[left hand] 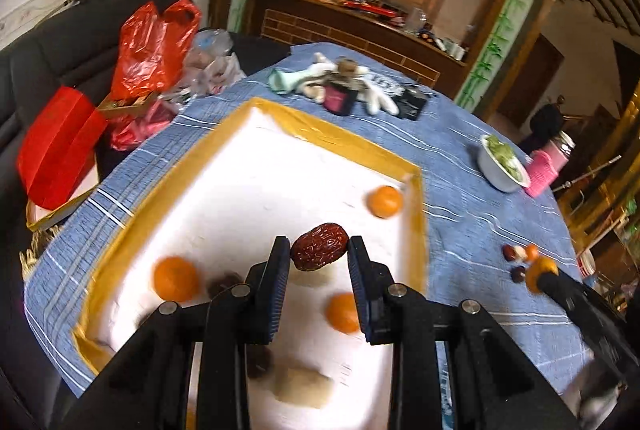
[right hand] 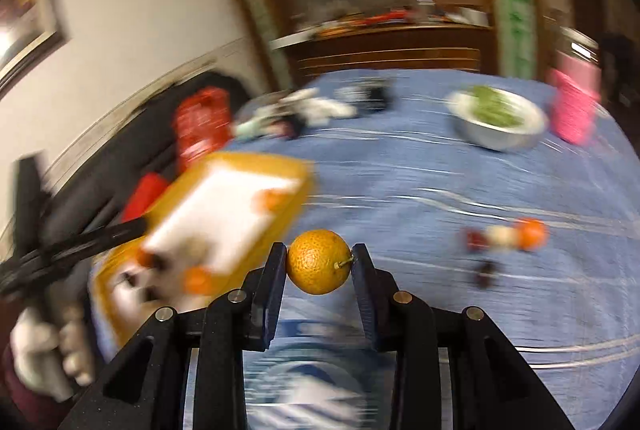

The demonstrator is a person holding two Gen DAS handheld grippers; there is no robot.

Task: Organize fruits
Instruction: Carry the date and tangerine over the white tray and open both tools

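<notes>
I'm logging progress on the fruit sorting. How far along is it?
Done: three oranges and some dates lie in the tray. In hand: the left gripper holds a date, the right gripper an orange. Left: a small fruit cluster on the cloth.

No lettering, label, brand, number or sign is legible anywhere in either view.
</notes>
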